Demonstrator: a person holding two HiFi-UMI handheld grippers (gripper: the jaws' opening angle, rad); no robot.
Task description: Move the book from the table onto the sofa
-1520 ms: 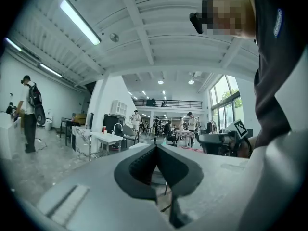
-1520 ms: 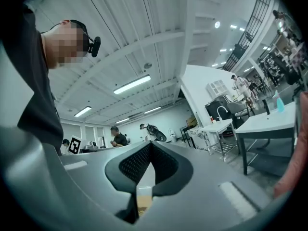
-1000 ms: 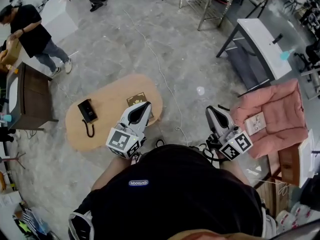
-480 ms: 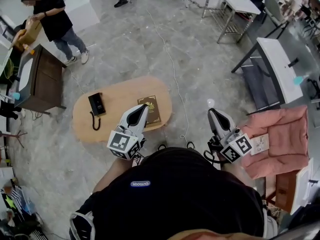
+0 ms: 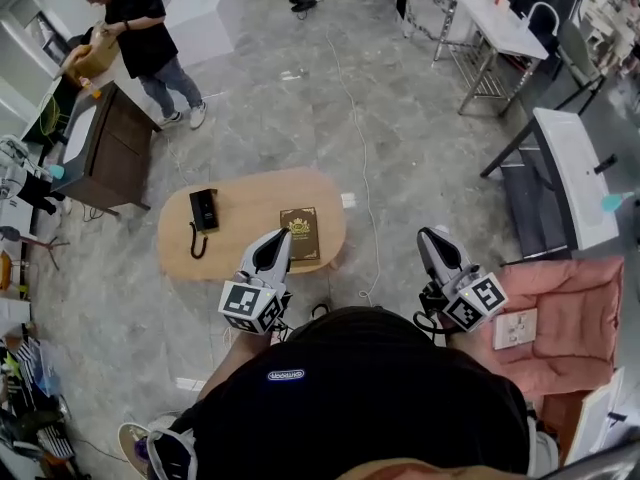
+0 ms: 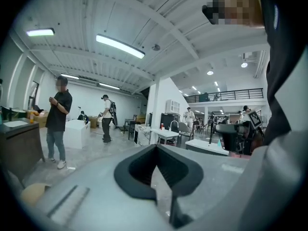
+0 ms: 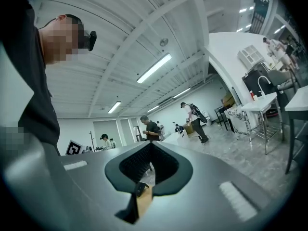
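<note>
A dark brown book point(image 5: 300, 234) with a gold emblem lies flat near the right end of the oval wooden table point(image 5: 245, 200). My left gripper point(image 5: 280, 238) hangs over the table's near edge, its tip just left of the book. It is shut and holds nothing, and the left gripper view shows its jaws point(image 6: 156, 148) together and pointing into the room. My right gripper point(image 5: 428, 234) is shut and empty over the floor, to the right of the table. The pink sofa point(image 5: 565, 293) sits at the lower right.
A black corded phone point(image 5: 203, 210) lies on the table's left part. A cable point(image 5: 362, 183) runs across the floor past the table's right end. A dark cabinet point(image 5: 105, 148) with a person point(image 5: 140, 28) beside it stands at the upper left. Grey desks point(image 5: 565, 173) line the right.
The head view has swung, so the sofa has slid toward the lower right corner. The book, partly behind the left gripper before, now shows whole beside its tip. Both grippers stay shut.
</note>
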